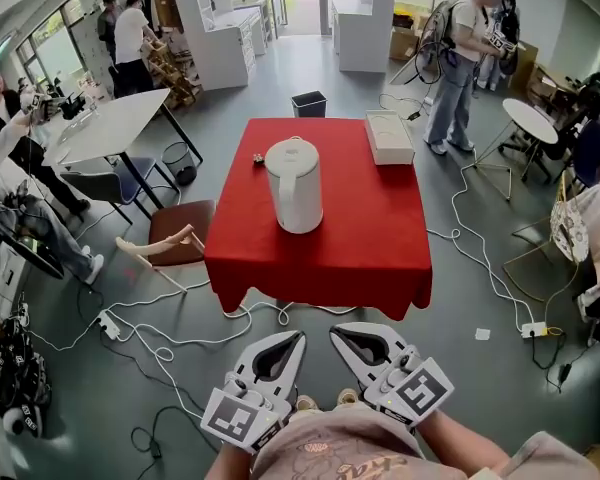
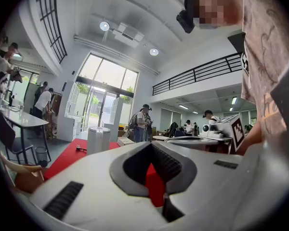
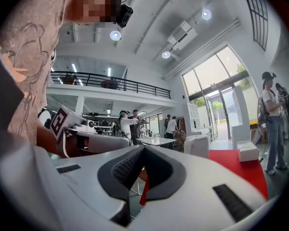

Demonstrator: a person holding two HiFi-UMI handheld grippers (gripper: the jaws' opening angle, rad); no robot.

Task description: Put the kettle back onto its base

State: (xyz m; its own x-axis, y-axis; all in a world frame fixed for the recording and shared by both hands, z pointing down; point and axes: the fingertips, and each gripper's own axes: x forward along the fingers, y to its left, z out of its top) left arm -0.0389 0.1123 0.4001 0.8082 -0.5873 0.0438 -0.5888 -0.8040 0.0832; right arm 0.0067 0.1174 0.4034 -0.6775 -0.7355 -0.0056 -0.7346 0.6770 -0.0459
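Red table (image 1: 365, 243), white kettle (image 1: 294, 186) upright near its middle; left gripper (image 1: 299, 337) and right gripper (image 1: 334, 331) both closed and empty.
Head view: both grippers sit short of the table's near edge, and a white box (image 1: 389, 136) lies at its far right corner. No separate base shows, so the kettle is either already seated on it or the base is hidden; step and next move aren't settled.
Left gripper view: jaw tips meet with nothing between them, and the kettle (image 2: 98, 139) stands well beyond on the table.
Right gripper view: same, tips together with nothing gripped, and the kettle (image 3: 196, 145) stands at the table's left.
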